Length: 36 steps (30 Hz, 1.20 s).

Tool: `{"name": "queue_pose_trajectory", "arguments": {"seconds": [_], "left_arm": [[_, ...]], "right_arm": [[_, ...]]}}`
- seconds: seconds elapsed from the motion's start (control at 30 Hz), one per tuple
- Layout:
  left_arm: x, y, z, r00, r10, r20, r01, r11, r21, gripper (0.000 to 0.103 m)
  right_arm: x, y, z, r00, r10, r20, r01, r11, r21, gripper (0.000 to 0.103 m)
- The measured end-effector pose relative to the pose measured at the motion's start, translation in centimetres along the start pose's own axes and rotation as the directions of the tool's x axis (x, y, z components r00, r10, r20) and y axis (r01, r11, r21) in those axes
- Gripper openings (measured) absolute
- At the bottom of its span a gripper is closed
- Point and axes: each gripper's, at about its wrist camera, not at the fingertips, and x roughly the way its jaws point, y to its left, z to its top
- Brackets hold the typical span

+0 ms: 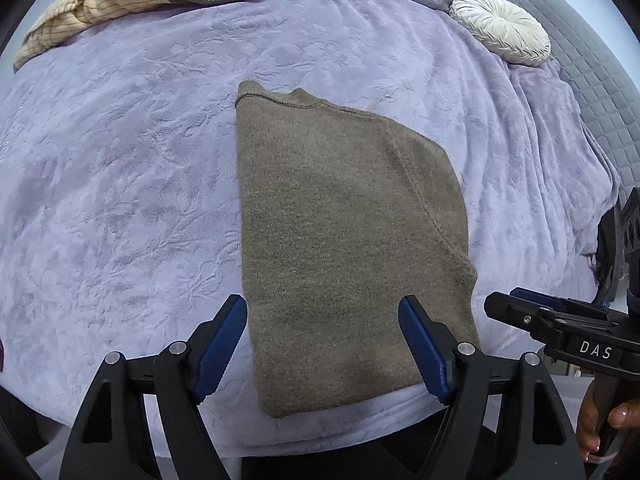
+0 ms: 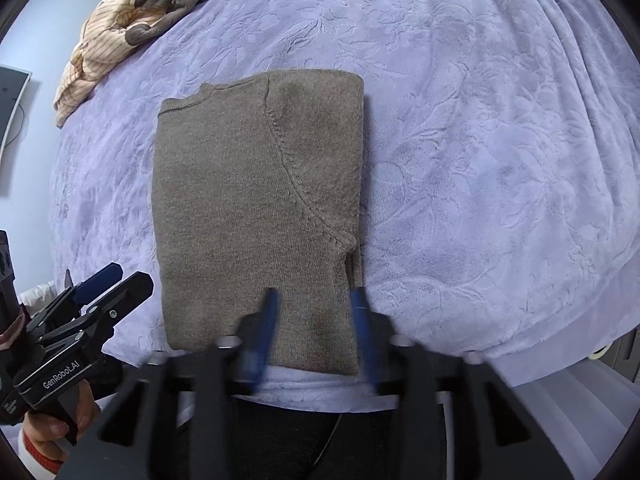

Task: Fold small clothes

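A brown-grey knit sweater [image 1: 340, 240] [image 2: 256, 208] lies folded into a flat rectangle on the lavender blanket [image 1: 120, 160] [image 2: 480, 160], its near edge by the bed's front edge. My left gripper [image 1: 322, 308] hangs over the sweater's near end with its blue pads wide apart, open, holding nothing. My right gripper [image 2: 316, 296], blurred, hovers over the sweater's near right corner. It is open, and its pads are clear of the cloth. Each gripper also shows in the other's view: the right gripper [image 1: 504, 298] at the right side, the left gripper [image 2: 132, 276] at the left, each held by a hand.
A heap of beige striped and grey clothes [image 1: 120, 0] [image 2: 120, 40] lies at the far left of the bed. A round white cushion [image 1: 500, 28] rests at the far right beside a grey quilted panel [image 1: 592, 60]. The bed's front edge runs just below the grippers.
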Motion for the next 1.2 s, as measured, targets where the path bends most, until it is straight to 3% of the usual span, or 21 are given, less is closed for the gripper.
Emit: {"name": "queue_pose_trajectory", "arguments": {"seconds": [0.07,0.1,0.2,0.33,0.53,0.67,1.2], "left_arm": [[-0.1,-0.1,0.0,1.000,0.014,-0.002,-0.014,1.000,-0.010,0.103],[-0.2,-0.1,0.0,1.000,0.030,0.006,-0.030,0.999,-0.013,0.103],[-0.3,-0.3,0.0,0.998,0.061,0.006,-0.061,0.998,-0.004,0.103],[-0.3,-0.5,0.0,0.996,0.093,-0.002,-0.093,0.996,0.010,0.103],[-0.6,-0.8,0.1,0.983,0.181,0.027,-0.182,0.982,0.042,0.103],[-0.6,-0.6,0.3,0.978,0.205,0.023,-0.206,0.978,0.033,0.103],[-0.6,0.1,0.3,0.979,0.206,-0.006,-0.206,0.979,0.006,0.103]], "right_arm": [[-0.2,0.4,0.1,1.000,-0.011,0.009,0.011,1.000,-0.005,0.060],[-0.3,0.6,0.2,1.000,-0.019,0.012,0.019,1.000,-0.009,0.061],[-0.6,1.2,0.4,0.998,-0.060,0.033,0.061,0.998,-0.030,0.081],[-0.9,1.8,0.5,0.993,-0.105,0.054,0.108,0.993,-0.054,0.087],[-1.2,2.3,0.5,0.980,-0.175,0.091,0.182,0.981,-0.074,0.088],[-1.2,2.5,0.5,0.980,-0.182,0.082,0.187,0.980,-0.063,0.088],[-1.0,3.0,0.4,0.976,-0.205,0.080,0.210,0.975,-0.070,0.088]]}}
